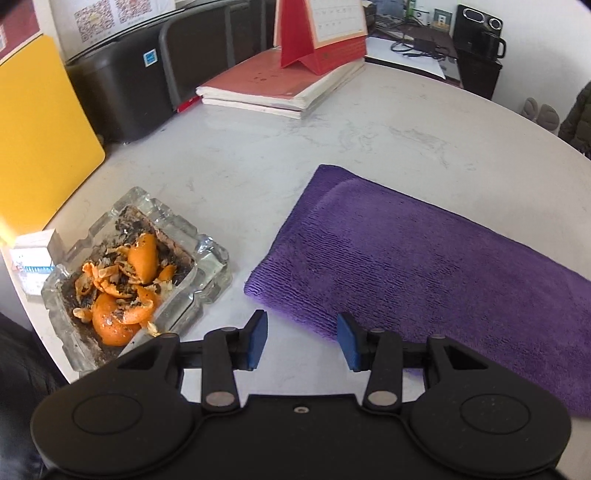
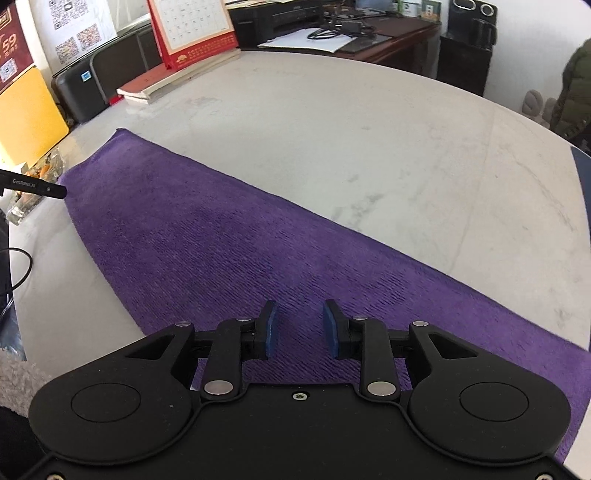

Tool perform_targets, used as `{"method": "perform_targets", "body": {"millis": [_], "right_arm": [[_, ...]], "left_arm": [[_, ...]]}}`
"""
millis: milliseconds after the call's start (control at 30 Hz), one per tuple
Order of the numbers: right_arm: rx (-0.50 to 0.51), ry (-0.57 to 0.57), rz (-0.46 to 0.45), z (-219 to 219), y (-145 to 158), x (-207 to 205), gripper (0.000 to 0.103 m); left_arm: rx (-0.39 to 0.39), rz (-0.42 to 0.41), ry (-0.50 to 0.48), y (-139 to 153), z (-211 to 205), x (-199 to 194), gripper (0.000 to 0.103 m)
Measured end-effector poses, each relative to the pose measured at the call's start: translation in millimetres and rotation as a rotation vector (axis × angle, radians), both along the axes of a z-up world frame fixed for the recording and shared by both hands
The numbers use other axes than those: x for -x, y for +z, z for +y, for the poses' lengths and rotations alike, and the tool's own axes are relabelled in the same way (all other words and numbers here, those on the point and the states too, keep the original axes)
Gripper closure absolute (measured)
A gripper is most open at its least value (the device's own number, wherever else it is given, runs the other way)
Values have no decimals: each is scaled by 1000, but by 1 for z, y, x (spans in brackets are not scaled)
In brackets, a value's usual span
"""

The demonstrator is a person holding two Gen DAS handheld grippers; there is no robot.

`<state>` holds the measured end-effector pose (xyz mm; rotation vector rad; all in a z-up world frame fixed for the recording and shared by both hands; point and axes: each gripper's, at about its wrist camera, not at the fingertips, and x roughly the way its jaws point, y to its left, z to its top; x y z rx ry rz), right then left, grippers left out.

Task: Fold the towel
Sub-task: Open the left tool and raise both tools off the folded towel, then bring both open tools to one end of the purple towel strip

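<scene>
Parted tongs [image 2: 299,328] over edge-cropped towel [image 2: 221,243]

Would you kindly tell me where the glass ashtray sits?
In the left wrist view, the glass ashtray sits on the table, left of the purple towel, near the yellow board.

Office, desk calendar [image 2: 192,31], printer [image 2: 291,16], notebooks [image 1: 280,86]

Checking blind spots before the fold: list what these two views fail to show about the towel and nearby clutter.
- Purple towel: right end cut off by the left wrist frame edge; near edge hidden under the left gripper.
- Right wrist view: towel's near edge hidden beneath the right gripper; right end leaves the frame.
- Glass ashtray: barely visible, cut by the left edge.
- Calendar: print too small.
</scene>
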<state>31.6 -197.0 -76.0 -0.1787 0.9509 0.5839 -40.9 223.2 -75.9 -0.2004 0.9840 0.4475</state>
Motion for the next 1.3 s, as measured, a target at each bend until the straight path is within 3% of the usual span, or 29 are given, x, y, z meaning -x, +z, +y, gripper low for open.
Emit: {"method": "perform_targets", "body": {"millis": [67,267,400,500,700,867,1067,1300], "right_arm": [[16,-65,-14,-15,2,1,71],[-24,-177,-13,-40,8,-2,70],[-48,-93,-42,-20,22,-17,70],[-105,40,-62,14,38,-38,65],[-189,445,-91,133,68,-85,55],[-188,715,-90,231,64,-101,49],[-113,876,-48,322,31,-111,49],[-61,950,-58,358,9,-121,48]], "left_arm": [[-2,2,24,-1,3,-3,63],[36,-8,81,-4,9,-6,63],[54,-14,96,-6,12,-6,63],[73,-31,111,-7,18,-5,63],[73,-34,100,-7,22,-7,62],[80,-35,83,-7,25,-8,62],[60,-20,44,-6,24,-11,62],[43,3,45,-7,23,-5,62]]}}
